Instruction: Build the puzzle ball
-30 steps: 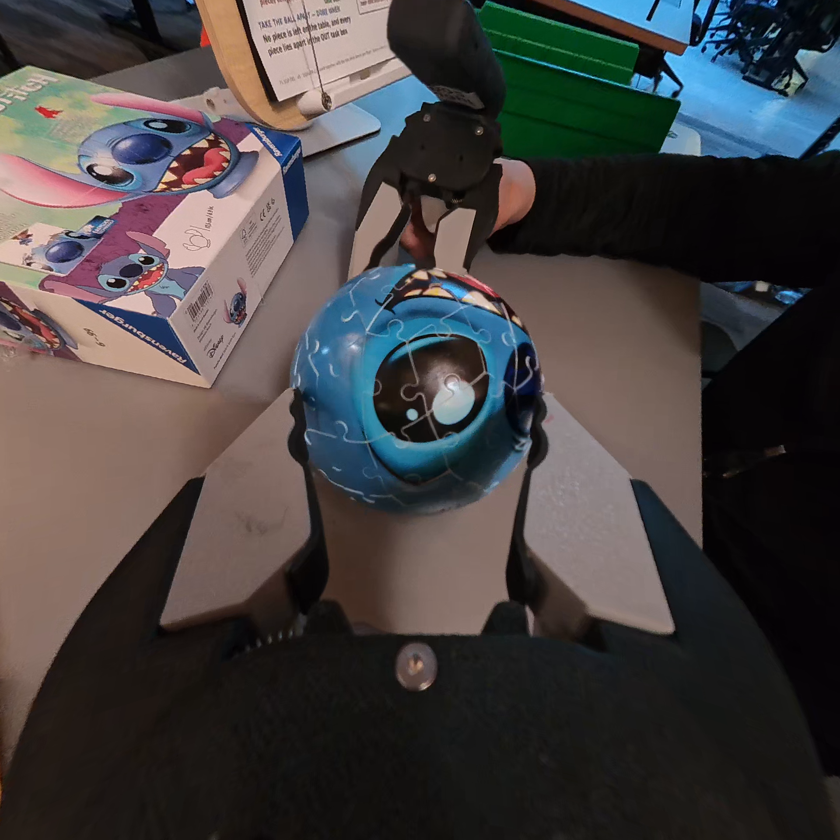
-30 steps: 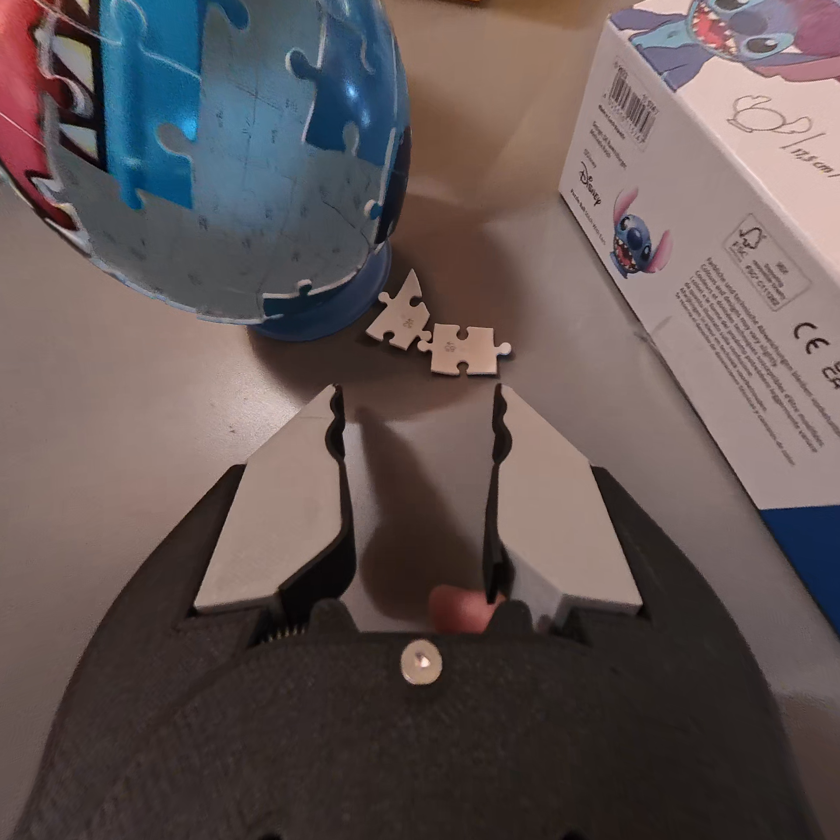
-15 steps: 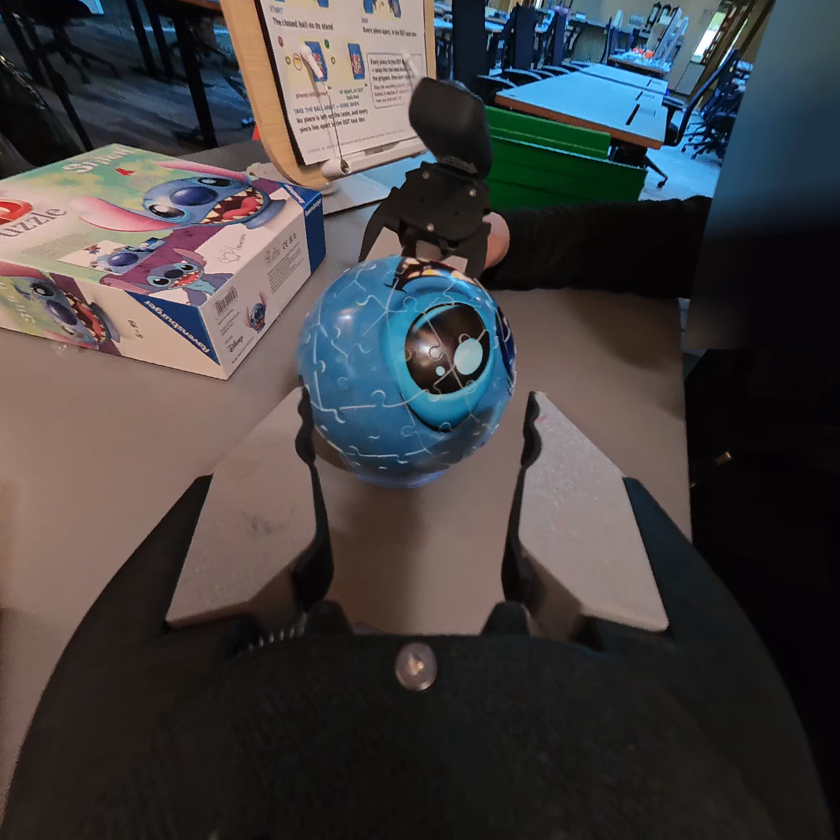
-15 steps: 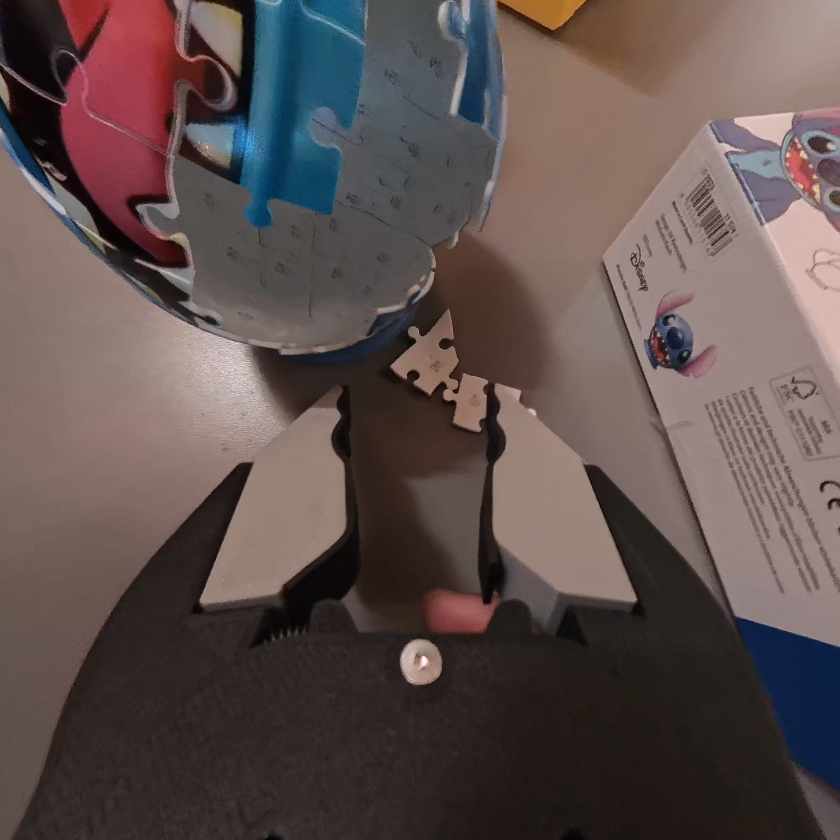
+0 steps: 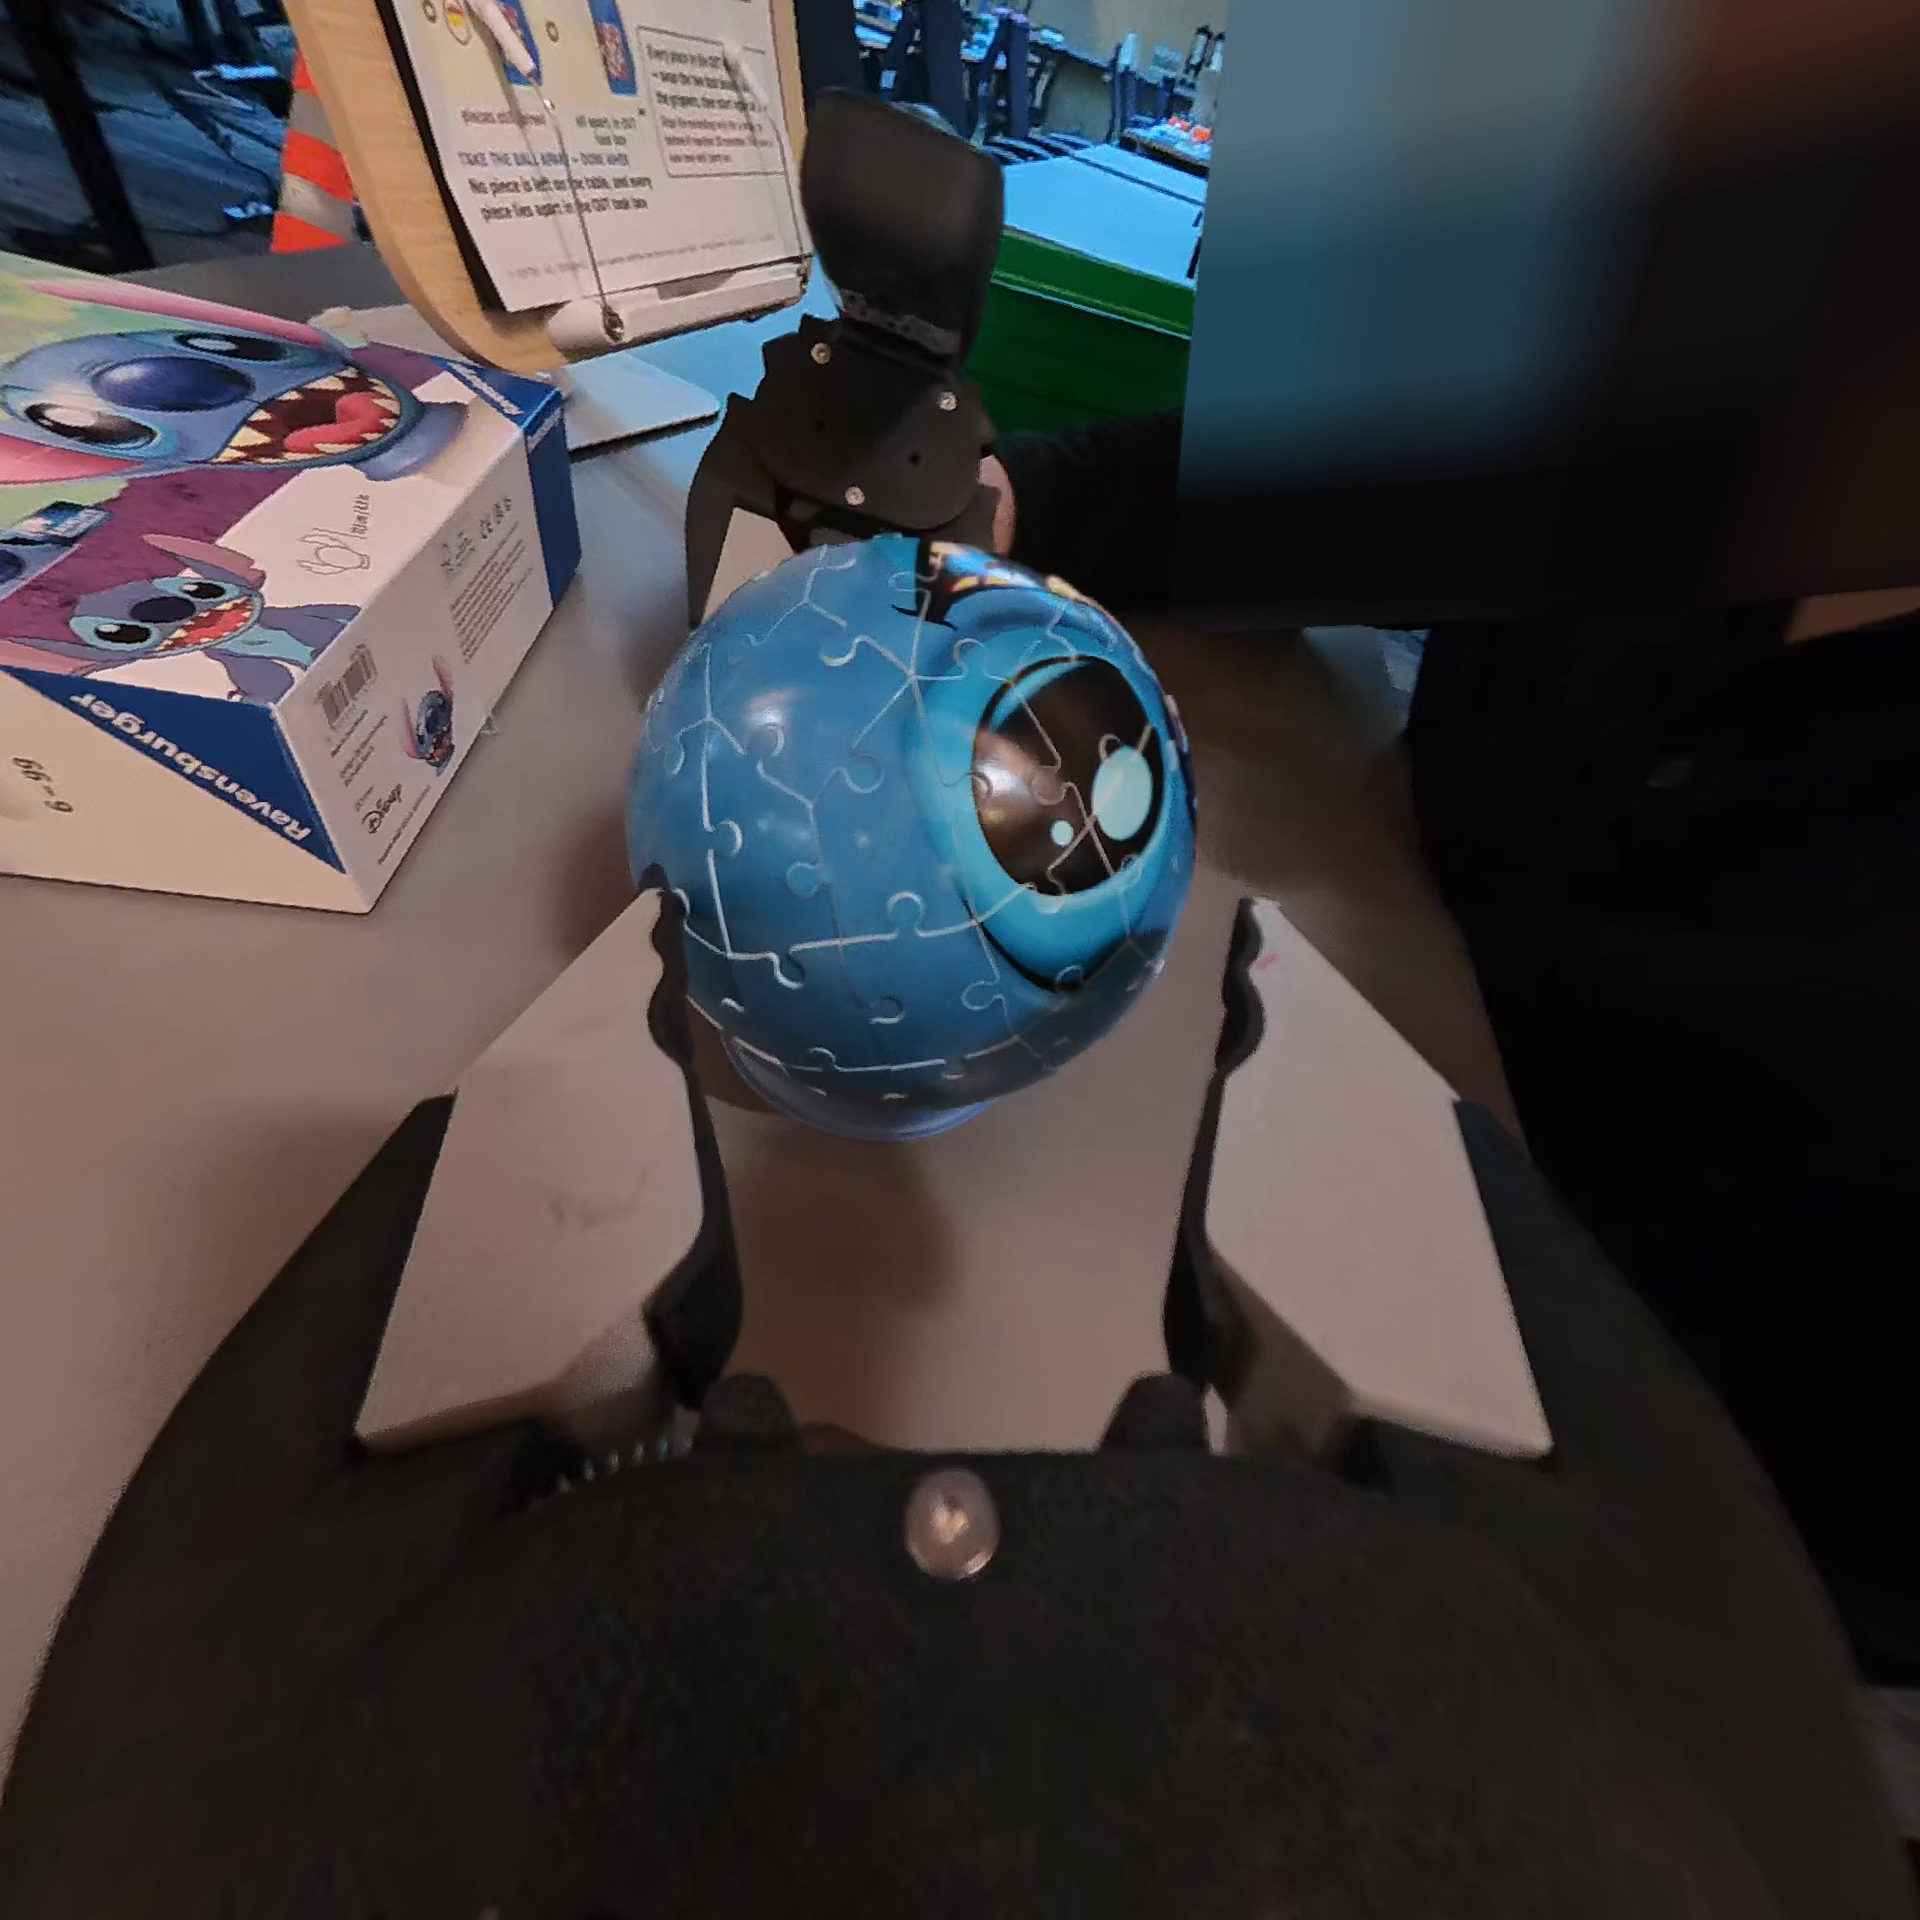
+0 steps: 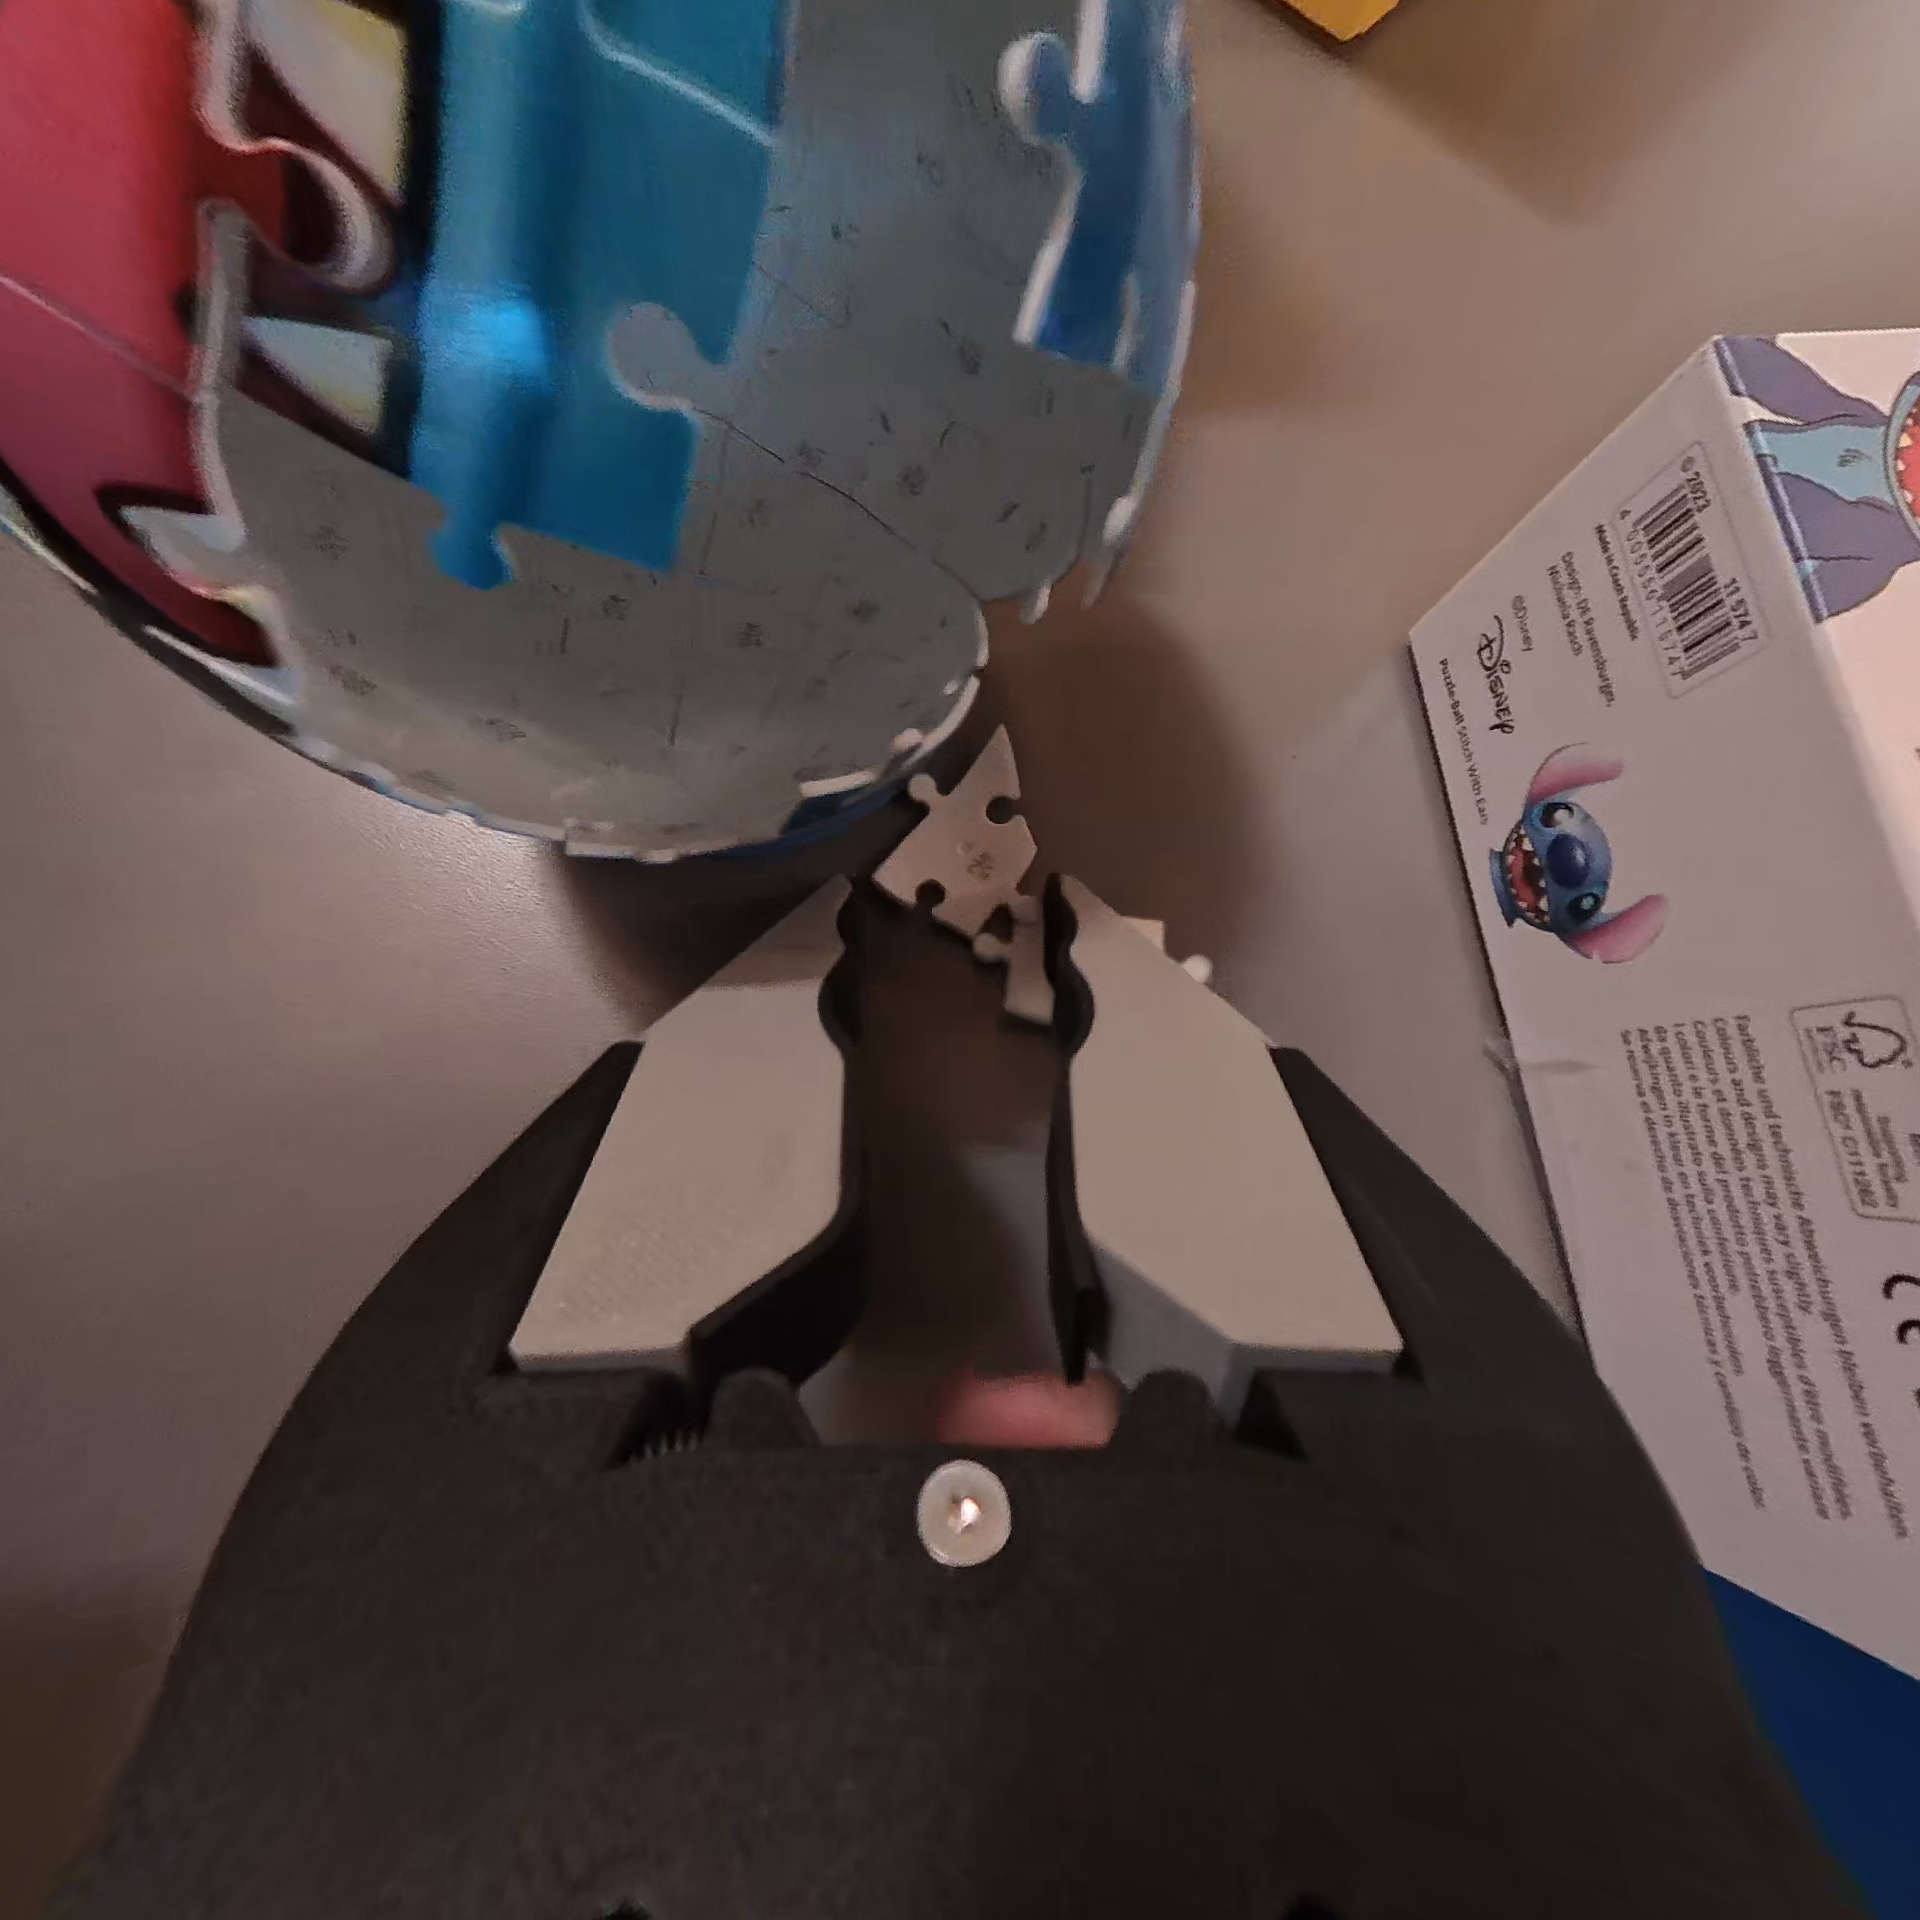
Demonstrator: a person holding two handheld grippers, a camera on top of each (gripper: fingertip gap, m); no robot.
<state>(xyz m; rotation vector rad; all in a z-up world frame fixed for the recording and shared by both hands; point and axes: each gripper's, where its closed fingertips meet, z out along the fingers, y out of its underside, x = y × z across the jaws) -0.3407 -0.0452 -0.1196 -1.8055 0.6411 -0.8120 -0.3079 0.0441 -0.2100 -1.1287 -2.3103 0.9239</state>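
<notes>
Right wrist view: the right gripper (image 6: 956,914) stands partly apart, fingertips around two joined loose puzzle pieces (image 6: 971,847) just ahead, below the puzzle ball (image 6: 623,468); contact unclear.

One puzzle ball (image 5: 904,831), two loose pieces (image 6: 971,831), one box (image 5: 281,623).

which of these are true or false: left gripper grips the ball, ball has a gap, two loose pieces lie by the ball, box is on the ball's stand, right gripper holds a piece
1. The left gripper grips the ball: false, its fingers stand open around it.
2. The ball has a gap: true.
3. Two loose pieces lie by the ball: true.
4. The box is on the ball's stand: false, it lies on the table.
5. The right gripper holds a piece: false, it is open over them.
</notes>
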